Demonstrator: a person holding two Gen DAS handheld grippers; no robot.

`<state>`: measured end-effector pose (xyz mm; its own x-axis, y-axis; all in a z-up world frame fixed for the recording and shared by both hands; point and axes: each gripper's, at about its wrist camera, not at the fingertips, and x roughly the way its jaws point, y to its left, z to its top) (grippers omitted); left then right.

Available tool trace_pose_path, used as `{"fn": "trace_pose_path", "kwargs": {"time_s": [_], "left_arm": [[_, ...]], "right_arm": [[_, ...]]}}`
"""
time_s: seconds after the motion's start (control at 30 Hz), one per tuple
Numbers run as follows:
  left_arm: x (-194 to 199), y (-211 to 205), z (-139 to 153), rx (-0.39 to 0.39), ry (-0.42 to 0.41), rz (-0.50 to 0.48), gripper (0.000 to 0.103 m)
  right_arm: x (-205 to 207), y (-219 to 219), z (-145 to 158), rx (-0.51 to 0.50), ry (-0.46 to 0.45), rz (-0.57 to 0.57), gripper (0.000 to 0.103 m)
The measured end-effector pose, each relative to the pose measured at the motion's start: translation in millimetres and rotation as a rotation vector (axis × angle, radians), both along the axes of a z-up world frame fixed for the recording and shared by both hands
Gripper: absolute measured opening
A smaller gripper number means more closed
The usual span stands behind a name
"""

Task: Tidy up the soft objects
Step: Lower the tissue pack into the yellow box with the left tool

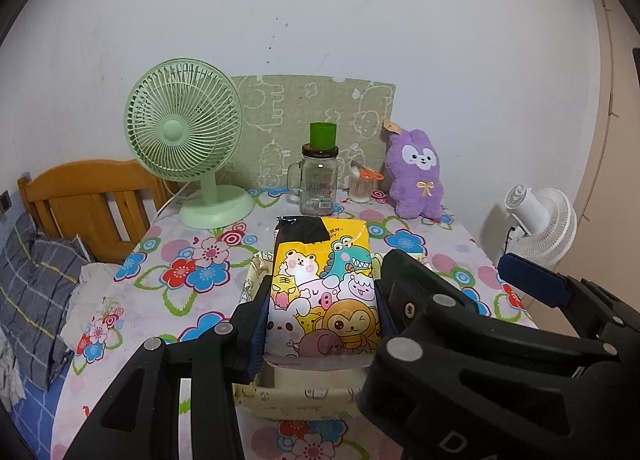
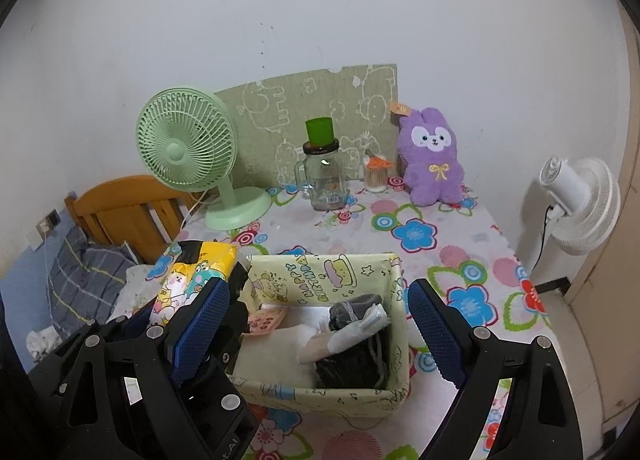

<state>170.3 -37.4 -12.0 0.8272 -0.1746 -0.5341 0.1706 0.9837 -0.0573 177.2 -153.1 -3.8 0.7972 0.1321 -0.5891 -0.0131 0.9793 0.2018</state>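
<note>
Socks [image 2: 352,324] are already lying in the fabric box [image 2: 400,344]; left gripper [image 1: 320,300] is clamping the cartoon tissue pack [image 1: 324,292] above its left edge, right gripper [image 2: 316,324] is hovering spread and empty, purple plush [image 2: 434,157] is waiting far right.

Your left tool [image 1: 322,314] holds the tissue pack [image 1: 324,292] above the storage box [image 2: 332,388] on the bench [image 2: 460,244]; behind stand fan [image 2: 186,139], jar [image 2: 324,179] and plush toy [image 2: 434,159], left to right.
</note>
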Motion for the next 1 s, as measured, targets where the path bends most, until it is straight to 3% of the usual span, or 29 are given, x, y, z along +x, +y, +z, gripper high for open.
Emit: {"fn": "trace_pose_path", "kwargs": {"time_s": [0.73, 1.0], "left_arm": [[56.2, -14.3, -40.6, 0.029, 0.094, -0.001, 0.048], [67.9, -14.4, -55.5, 0.029, 0.133, 0.001, 0.068]], "right_arm": [[55.6, -10.0, -46.9, -0.021, 0.100, -0.028, 0.093], [68.2, -10.0, -63.5, -0.033, 0.144, -0.031, 0.093]]}}
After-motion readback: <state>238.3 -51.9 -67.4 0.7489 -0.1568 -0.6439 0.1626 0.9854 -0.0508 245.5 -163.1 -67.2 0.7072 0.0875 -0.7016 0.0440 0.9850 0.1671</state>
